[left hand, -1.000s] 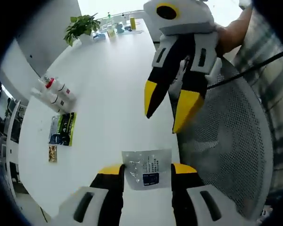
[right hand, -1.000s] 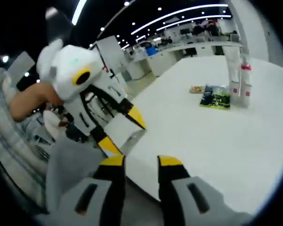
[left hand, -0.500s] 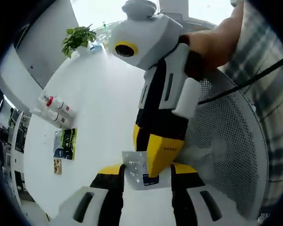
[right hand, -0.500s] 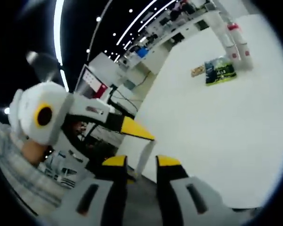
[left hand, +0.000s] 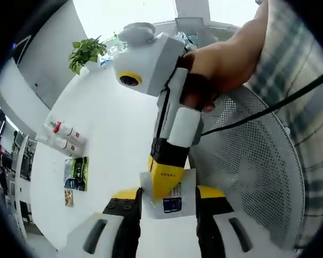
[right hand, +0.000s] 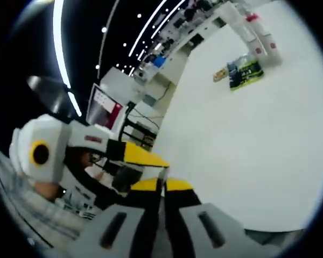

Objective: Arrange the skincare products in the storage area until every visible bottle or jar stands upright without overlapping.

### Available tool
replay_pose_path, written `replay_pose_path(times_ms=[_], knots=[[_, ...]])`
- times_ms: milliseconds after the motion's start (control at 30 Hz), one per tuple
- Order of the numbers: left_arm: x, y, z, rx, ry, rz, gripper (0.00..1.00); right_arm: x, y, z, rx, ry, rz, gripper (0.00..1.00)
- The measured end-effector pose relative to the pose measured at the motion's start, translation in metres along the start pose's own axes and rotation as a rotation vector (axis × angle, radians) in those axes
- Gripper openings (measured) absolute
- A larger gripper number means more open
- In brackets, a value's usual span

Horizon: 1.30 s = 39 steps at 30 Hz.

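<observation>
Clearly flat white sachet [left hand: 169, 194], blue-labelled

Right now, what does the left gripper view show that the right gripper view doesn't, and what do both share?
Left gripper view alone: a potted plant at the table's far end, a white mesh chair back, and the printed face of the sachet, with the right gripper closed on its top edge.

Right gripper view alone: ceiling light strips and desks beyond the table.

Both: the white table, two red-capped bottles beside a green packet, and the sachet held between both grippers, edge-on in the right gripper view.
</observation>
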State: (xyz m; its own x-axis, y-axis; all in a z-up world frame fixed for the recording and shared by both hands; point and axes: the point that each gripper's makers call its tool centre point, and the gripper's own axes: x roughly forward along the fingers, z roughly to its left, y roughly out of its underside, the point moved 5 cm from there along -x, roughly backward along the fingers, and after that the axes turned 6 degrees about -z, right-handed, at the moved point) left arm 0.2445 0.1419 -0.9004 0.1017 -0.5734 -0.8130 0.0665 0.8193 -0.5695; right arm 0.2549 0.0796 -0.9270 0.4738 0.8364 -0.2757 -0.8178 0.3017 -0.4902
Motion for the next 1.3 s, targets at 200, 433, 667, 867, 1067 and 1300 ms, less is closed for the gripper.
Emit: replay_pose_path(times_ms=[200,433,667,867,1067,1300], knots=[[-0.009,0.025,-0.001,-0.149,-0.027,0.014,0.43,-0.005,-0.001,0.005,-0.012,-0.018,-0.028,0.0],[-0.016,0.032,-0.005,-0.694,0.01,-0.205,0.43,-0.007,-0.001,0.011,0.014,-0.068,-0.043,0.0],[-0.022,0.016,-0.003,-1.209,0.065,-0.545,0.37,-0.013,-0.013,0.022,0.089,-0.182,-0.104,0.0],[-0.017,0.011,-0.014,-1.316,0.092,-0.571,0.19,-0.02,-0.016,0.023,0.1,-0.223,-0.113,0.0],[-0.024,0.005,-0.014,-1.374,0.089,-0.695,0.02,-0.021,-0.027,0.025,0.133,-0.272,-0.163,0.0],[-0.031,-0.007,-0.013,-1.432,0.082,-0.818,0.0,-0.032,-0.029,0.023,-0.024,-0.277,-0.047,0.08]])
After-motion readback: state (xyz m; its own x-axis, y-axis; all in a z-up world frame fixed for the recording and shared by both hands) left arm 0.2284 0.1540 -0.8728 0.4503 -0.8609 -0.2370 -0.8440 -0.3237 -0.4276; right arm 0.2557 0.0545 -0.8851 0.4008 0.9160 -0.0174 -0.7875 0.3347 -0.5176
